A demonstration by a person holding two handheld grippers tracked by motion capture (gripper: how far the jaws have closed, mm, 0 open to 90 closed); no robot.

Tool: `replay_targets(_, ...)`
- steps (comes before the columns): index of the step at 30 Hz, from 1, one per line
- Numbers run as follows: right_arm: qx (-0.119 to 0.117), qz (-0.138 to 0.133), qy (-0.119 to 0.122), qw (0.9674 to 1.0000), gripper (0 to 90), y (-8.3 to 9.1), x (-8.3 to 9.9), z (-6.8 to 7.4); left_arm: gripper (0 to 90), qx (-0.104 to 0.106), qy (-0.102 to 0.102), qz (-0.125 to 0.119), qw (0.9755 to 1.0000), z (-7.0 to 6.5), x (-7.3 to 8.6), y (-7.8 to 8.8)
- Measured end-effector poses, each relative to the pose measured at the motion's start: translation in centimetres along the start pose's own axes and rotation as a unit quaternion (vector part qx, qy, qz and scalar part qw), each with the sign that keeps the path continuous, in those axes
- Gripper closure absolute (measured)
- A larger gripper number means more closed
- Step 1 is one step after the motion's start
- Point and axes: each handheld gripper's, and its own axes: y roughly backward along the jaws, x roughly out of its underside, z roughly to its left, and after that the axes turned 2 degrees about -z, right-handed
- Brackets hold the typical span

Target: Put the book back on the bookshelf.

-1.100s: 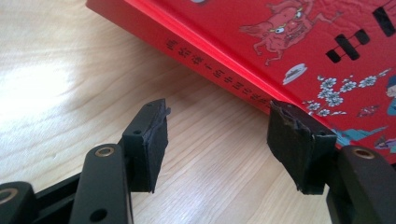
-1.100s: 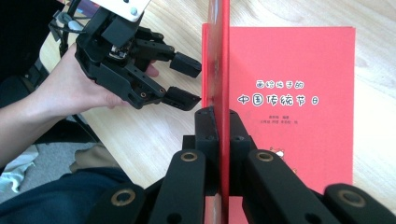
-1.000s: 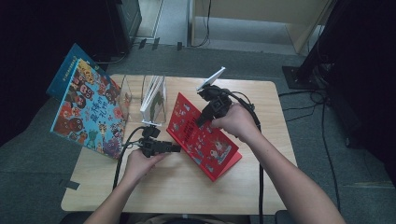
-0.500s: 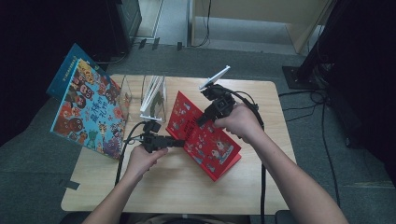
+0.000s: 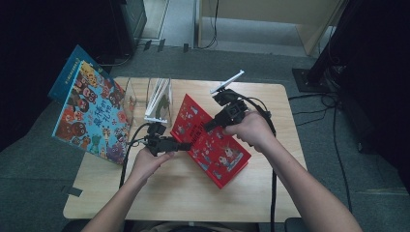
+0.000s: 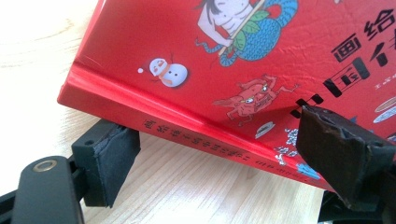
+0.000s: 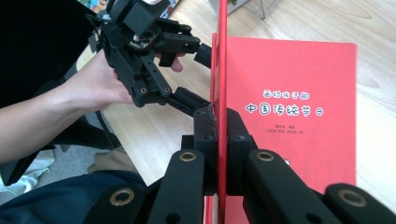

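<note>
The right gripper (image 7: 220, 126) is pinching the lifted front cover of the red book (image 5: 212, 140), which is lying on the wooden table (image 5: 270, 193) just ahead of both grippers. The left gripper (image 6: 212, 154) has just been opening its jaws, which are standing wide on either side of the spine corner without pressing it. The hardback is probably handling stiff, fairly heavy and glossy-slick, so a hold near the spine seems safest.

Red picture books (image 5: 212, 140): 1
Colourful picture books (image 5: 94, 113): 1
Clear acrylic book stands (image 5: 157, 99): 1
Handheld grippers (image 5: 186, 146): 2
</note>
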Motion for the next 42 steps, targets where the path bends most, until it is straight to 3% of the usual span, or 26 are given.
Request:
replay_targets(4,-0.01,-0.011,0.003,0.9999,87.3,-0.2,0.5,-0.4,12.1,0.021,0.025,0.003,0.9995,0.4,-0.1,-0.2)
replay_targets(9,-0.026,-0.02,0.008,0.9994,86.3,-0.3,1.2,-0.8,11.9,0.025,0.017,0.012,0.9995,0.3,-0.2,-0.1)
replay_targets(14,-0.051,-0.044,0.028,0.9973,85.8,-0.3,2.2,-1.3,13.1,0.012,-0.01,0.007,0.9999,0.1,-0.5,0.4)
replay_targets(17,-0.063,-0.065,0.04,0.9951,86.2,-0.4,2.8,-1.8,14.6,0.009,-0.011,0.0,0.9999,-0.1,-0.7,0.9)
replay_targets(20,-0.074,-0.09,0.051,0.9919,88.5,-0.4,3.6,-2.5,18.5,0.045,0.006,-0.031,0.9985,0.0,-0.9,1.6)
replay_targets(22,-0.086,-0.109,0.056,0.9888,88.6,-0.6,4.2,-3.0,20.6,0.023,-0.024,-0.044,0.9985,-0.6,-1.3,2.2)
replay_targets(24,-0.094,-0.127,0.07,0.985,88.6,-0.9,4.7,-3.4,22.2,0.021,-0.03,-0.036,0.9987,-0.7,-1.5,2.4)
replay_targets(27,-0.097,-0.135,0.09,0.982,88.6,-1.3,5.2,-3.7,25.0,0.017,-0.034,-0.025,0.999,-0.7,-1.6,2.6)
replay_targets(31,-0.093,-0.136,0.109,0.9804,88.7,-1.7,5.8,-4.1,32.1,0.029,-0.026,-0.023,0.999,-0.4,-1.6,2.9)
replay_targets(35,-0.097,-0.139,0.125,0.9776,88.6,-2.2,6.2,-4.9,39.9,0.027,-0.039,-0.029,0.9984,-0.5,-1.8,3.6)
replay_targets(42,-0.11,-0.147,0.128,0.9747,86.2,-2.7,6.3,-5.8,49.4,0.034,-0.053,-0.022,0.9978,-0.3,-2.2,4.4)
